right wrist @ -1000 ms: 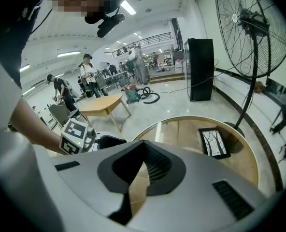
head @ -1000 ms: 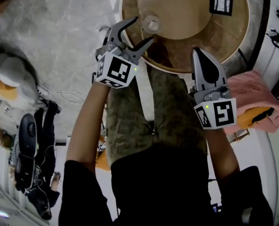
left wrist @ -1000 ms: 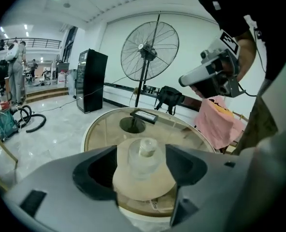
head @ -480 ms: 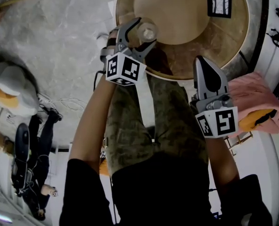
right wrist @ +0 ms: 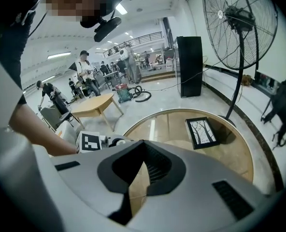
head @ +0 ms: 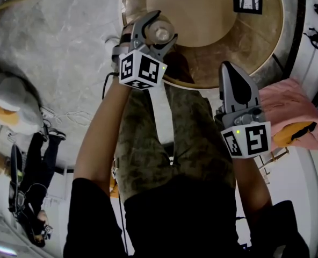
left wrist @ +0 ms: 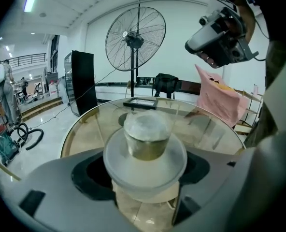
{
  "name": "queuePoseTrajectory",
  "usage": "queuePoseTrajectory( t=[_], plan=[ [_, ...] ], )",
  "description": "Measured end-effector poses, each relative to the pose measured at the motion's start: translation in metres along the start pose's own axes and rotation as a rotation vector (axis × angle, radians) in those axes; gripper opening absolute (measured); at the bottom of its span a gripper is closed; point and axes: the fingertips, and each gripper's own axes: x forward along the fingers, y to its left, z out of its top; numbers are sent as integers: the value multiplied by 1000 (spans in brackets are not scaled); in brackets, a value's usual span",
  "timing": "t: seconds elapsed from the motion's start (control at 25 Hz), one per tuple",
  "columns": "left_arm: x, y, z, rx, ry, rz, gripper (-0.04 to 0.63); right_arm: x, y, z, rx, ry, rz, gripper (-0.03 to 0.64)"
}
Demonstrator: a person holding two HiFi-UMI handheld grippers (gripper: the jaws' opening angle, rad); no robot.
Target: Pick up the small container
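The left gripper (head: 159,28) has advanced over the edge of the table (head: 212,20). The small container (left wrist: 147,138), which was ahead of the jaw tips and nearer the right jaw, now stands between the two jaws. The jaws are spread wider than one second ago.

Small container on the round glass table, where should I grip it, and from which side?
Grip the small container across its wide round lower part, coming in level from the table edge nearest you. It stands upright close to that edge, and the open left claw straddles it there. The narrower upper part probably gives the pads less to hold.
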Motion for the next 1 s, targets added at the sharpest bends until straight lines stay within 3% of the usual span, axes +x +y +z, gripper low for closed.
queuePoseTrajectory(
  t=[0.36, 0.56, 0.76, 0.92, 1.0],
  plan=[
    [-2, -1, 2, -38, -2, 6, 351, -8, -14, -8, 63, -20, -55, 15],
    [-17, 0, 24, -58, -30, 13, 350, -14, -12, -5, 74, -38, -57, 16],
    [-43, 4, 64, -66, -71, 20, 350, -28, -10, 6, 121, -84, -87, 15],
    [-85, 5, 114, -157, -90, 43, 350, -64, -2, 26, 145, -128, -133, 16],
    [-114, 0, 143, -165, -97, 37, 350, -90, 7, 41, 171, -147, -166, 15]
  ],
)
